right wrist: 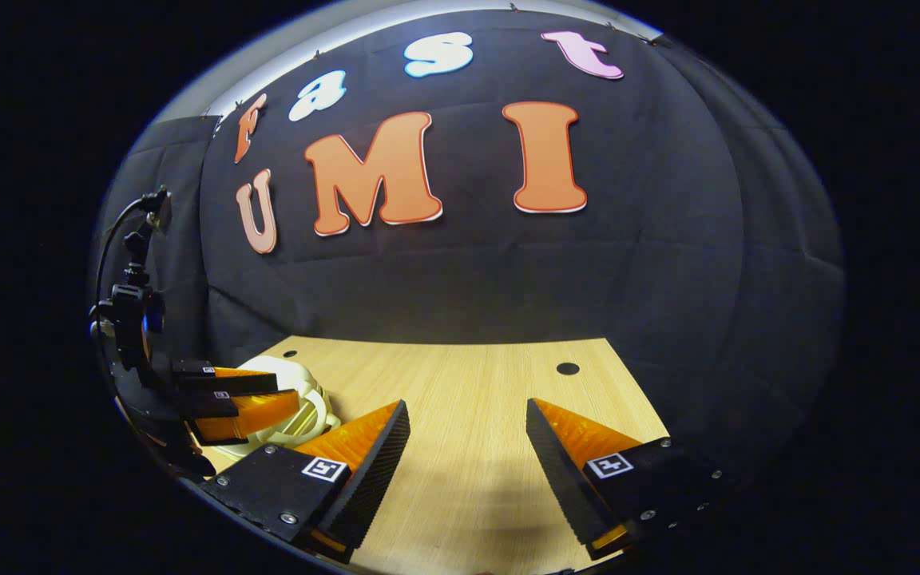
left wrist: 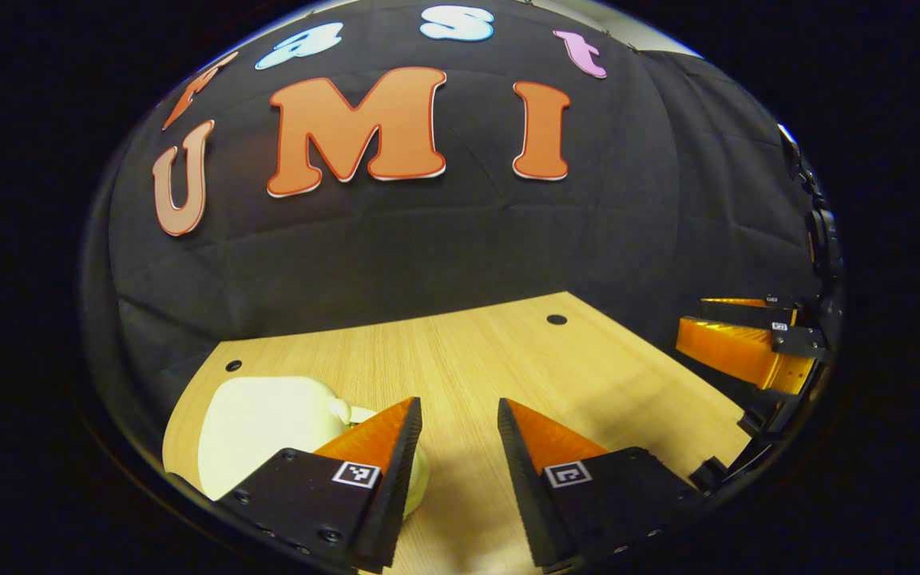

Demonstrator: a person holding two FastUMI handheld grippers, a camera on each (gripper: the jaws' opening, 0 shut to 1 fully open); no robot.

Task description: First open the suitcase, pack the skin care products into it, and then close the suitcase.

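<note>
Both fingers of the left gripper (left wrist: 458, 415) stand well apart with only bare wood between them, holding nothing; the gripper hangs low over the wooden table (left wrist: 476, 359), aimed toward the black cloth wall (left wrist: 444, 247). Its left finger (left wrist: 384, 447) overlaps the near right edge of the cream suitcase (left wrist: 268, 427), a small rounded case lying flat at the table's left front part; whether finger and case touch cannot be told. The case's handle end points toward the middle of the table, its long axis running roughly left to right across the left gripper view. In the right gripper view the right gripper (right wrist: 468, 415) is likewise spread wide and empty, level above the table near its front edge, facing the wall. At the left of that view the other gripper reaches over the suitcase (right wrist: 300, 399), its fingers lying across the case's ribbed top. In the left gripper view the right gripper shows at the far right, beyond the table's edge.
</note>
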